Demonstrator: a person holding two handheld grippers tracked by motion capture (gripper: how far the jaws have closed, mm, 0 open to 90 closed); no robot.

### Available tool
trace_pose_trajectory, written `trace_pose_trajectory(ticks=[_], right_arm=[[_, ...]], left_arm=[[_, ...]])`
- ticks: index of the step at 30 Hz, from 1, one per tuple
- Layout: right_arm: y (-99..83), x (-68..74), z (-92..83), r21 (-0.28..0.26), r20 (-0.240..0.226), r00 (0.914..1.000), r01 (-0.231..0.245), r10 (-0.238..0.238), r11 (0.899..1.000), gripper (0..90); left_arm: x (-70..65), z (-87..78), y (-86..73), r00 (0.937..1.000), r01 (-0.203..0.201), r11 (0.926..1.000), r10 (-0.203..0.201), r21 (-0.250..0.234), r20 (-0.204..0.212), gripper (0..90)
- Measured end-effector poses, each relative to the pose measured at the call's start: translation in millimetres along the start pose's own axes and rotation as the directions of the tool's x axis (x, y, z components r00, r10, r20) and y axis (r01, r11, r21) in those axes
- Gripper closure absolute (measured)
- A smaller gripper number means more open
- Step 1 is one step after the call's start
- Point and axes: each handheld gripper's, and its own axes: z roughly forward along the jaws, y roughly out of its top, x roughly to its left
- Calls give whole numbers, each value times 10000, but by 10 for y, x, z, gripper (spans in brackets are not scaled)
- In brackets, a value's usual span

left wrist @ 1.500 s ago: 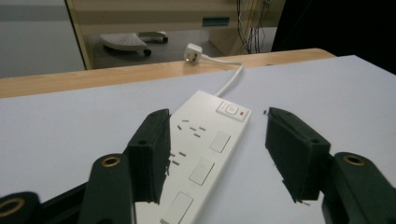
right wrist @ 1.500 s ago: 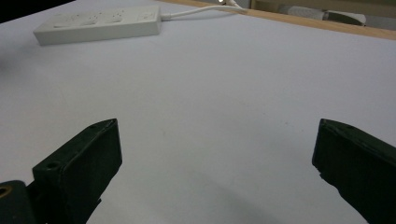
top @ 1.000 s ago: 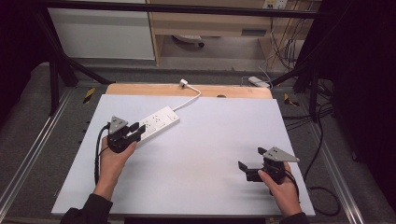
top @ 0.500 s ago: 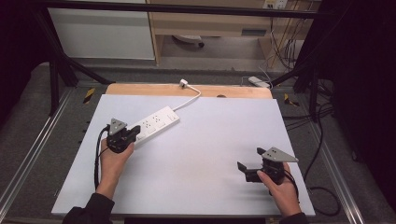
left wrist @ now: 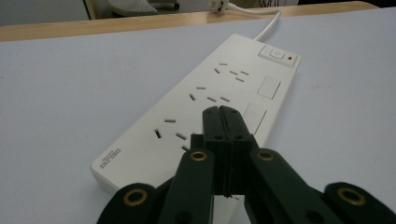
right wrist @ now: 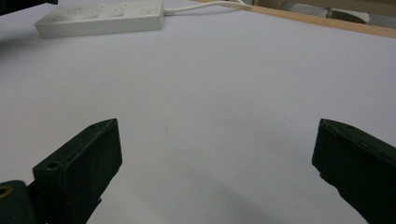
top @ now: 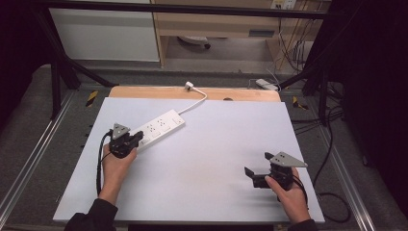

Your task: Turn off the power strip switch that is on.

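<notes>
Left gripper view puts the closed, empty left tongs (left wrist: 219, 112) over the power strip (left wrist: 205, 102)'s near end: pressing there may skid it beyond the open right tongs (top: 255, 176).

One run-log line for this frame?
left gripper: shut, over power strip | right gripper: open, empty, apart | plug: unplugged, at table far edge

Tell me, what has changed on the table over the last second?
The left gripper has just closed its jaws; they now meet with nothing between them, over the near end of the white power strip. The strip itself and the right gripper, with its jaws wide open, stayed where they were.
</notes>
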Motion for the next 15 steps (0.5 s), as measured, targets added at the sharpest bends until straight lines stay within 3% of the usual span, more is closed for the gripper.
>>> trace_pose_trajectory(ticks=[15], right_arm=[[1,-1,-2,0,-12,10000,-19,19,10000,21]], left_arm=[[7,31,-52,10000,39,9993,-43,373,81,898]])
